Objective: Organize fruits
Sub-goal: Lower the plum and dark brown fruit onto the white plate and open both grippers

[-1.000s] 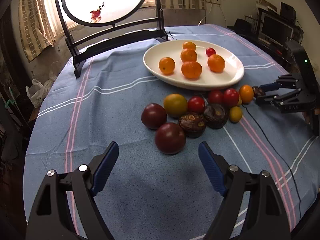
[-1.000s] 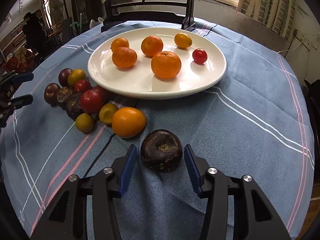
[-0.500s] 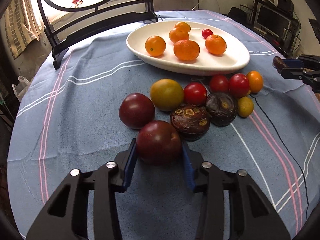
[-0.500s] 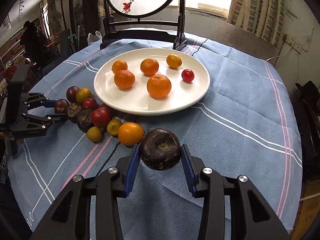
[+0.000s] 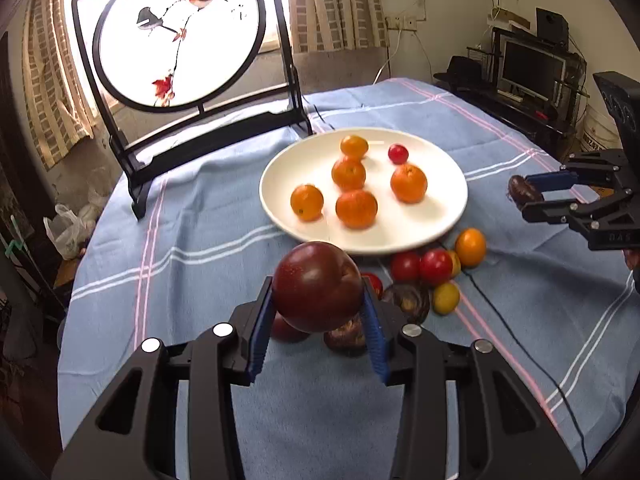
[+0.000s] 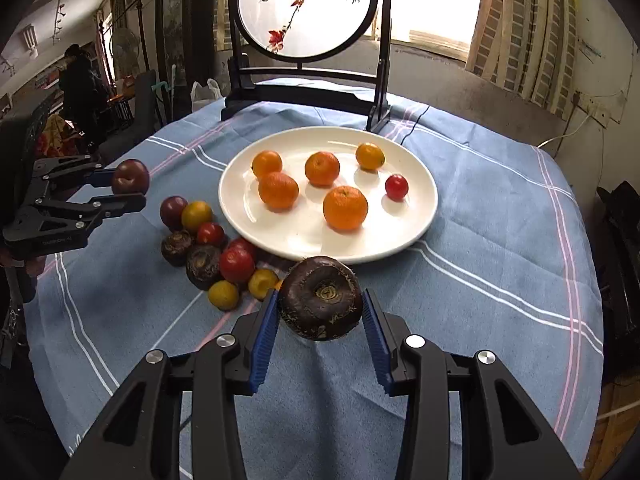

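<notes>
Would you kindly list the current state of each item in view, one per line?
Left tool: shut on dark red plum, lifted.
Right tool: shut on brown water chestnut, lifted.
White plate: holds six fruits.
Loose fruit pile: resting on blue tablecloth.

Looks like a lived-in home, a dining or sitting room. Round table (image 6: 500,240) under a blue striped cloth, white plate (image 6: 416,216) of fruit near its middle. At the table's far edge, a round painted screen (image 6: 306,8) with birds in a dark wooden stand. Behind, curtains (image 6: 520,28) over a bright window. Off to one side, a monitor (image 5: 532,66) on a cluttered desk; elsewhere a standing fan (image 6: 124,46) and a plastic bag (image 5: 68,228) on the floor.
</notes>
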Available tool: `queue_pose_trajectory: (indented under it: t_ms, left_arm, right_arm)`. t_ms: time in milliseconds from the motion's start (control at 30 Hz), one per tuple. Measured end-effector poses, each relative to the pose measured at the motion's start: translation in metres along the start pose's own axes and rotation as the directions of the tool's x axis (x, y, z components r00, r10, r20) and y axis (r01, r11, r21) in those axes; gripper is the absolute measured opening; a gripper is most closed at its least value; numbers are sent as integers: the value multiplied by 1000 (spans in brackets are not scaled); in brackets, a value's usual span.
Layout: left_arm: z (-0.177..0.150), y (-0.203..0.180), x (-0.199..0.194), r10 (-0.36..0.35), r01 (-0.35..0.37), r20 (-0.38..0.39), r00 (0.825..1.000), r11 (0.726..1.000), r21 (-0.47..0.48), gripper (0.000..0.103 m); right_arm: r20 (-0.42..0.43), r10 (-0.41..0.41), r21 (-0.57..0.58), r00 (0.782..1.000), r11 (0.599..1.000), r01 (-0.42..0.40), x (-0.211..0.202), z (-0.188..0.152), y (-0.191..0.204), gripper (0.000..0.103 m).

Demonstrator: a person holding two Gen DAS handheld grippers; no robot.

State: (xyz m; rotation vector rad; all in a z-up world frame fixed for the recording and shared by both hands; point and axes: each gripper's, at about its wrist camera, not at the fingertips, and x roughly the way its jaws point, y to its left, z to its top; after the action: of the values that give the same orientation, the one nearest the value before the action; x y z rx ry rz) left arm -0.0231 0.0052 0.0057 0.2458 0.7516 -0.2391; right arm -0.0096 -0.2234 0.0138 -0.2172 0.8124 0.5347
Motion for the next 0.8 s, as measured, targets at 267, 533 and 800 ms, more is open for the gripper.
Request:
queue_pose_trajectory:
  t_ms: [267,533,800]
  left_arm:
    - [45,-23,16,-6,7,47,999,1000,-10,40]
    - [55,-32,34,-20,21,32,999,1000,-17,40]
    - [54,-25,45,1,-1,10,1000,999,-36,40]
  right_arm:
    - [57,12,-9,998,1000,-12,-1,27,7,42]
    - [52,20,-4,998,1000,-19,7,29,6,42]
    - [52,16,8,999,1000,-16,12,33,2,42]
